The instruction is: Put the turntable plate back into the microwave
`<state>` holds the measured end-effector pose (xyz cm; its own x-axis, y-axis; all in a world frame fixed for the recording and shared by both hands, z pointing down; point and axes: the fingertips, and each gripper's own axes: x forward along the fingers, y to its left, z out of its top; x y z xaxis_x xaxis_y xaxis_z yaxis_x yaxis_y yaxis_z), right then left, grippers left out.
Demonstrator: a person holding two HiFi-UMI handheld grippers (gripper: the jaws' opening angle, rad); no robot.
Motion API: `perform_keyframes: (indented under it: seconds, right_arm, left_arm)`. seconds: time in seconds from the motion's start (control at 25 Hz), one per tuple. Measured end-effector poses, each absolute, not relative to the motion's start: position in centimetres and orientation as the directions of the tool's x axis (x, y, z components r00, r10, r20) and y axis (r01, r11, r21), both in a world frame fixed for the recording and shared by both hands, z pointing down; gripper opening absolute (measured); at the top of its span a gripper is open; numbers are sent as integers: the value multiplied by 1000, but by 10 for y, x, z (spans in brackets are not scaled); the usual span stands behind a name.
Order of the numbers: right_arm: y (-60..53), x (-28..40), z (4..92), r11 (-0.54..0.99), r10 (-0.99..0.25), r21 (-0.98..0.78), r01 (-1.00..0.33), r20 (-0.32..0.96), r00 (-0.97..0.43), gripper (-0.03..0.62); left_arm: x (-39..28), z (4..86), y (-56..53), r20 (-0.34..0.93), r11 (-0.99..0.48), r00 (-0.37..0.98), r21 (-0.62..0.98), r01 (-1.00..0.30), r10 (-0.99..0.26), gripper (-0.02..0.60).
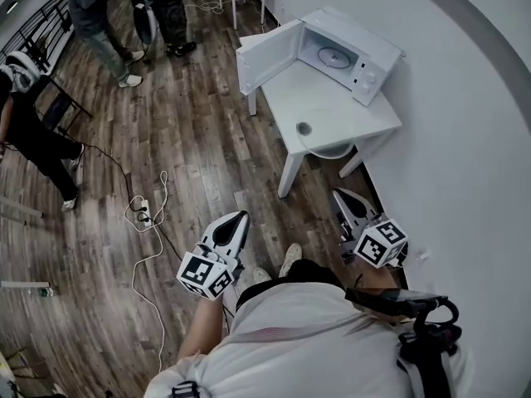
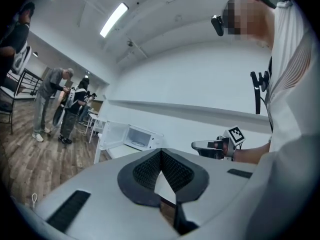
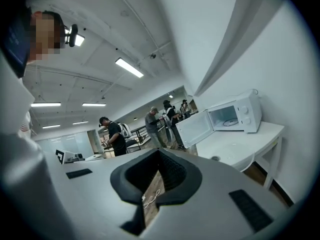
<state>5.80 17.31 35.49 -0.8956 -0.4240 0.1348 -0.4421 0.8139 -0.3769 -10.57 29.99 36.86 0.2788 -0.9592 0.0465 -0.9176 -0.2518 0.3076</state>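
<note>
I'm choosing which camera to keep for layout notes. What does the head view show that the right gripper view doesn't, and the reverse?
Head view only: the wearer's shoes and the marker cube on the right tool. Right gripper view only: the ceiling lights. Both: the microwave with its door open, standing on the white table, and a small round thing on the tabletop.
</note>
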Motion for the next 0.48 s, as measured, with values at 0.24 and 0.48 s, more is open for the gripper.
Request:
perform_keyframes:
  seconds: [0.24, 0.48]
  right_arm:
    - [122, 55, 362, 776, -492, -391, -496, 117, -863, 0]
    - [57, 53, 373, 740, -549, -405, -536, 96, -830, 0]
  left_arm:
    - [-116, 375, 243, 52, -312, 344, 310, -898, -938, 9]
    - [-126, 373, 164, 63, -380, 412, 285, -880, -909, 9]
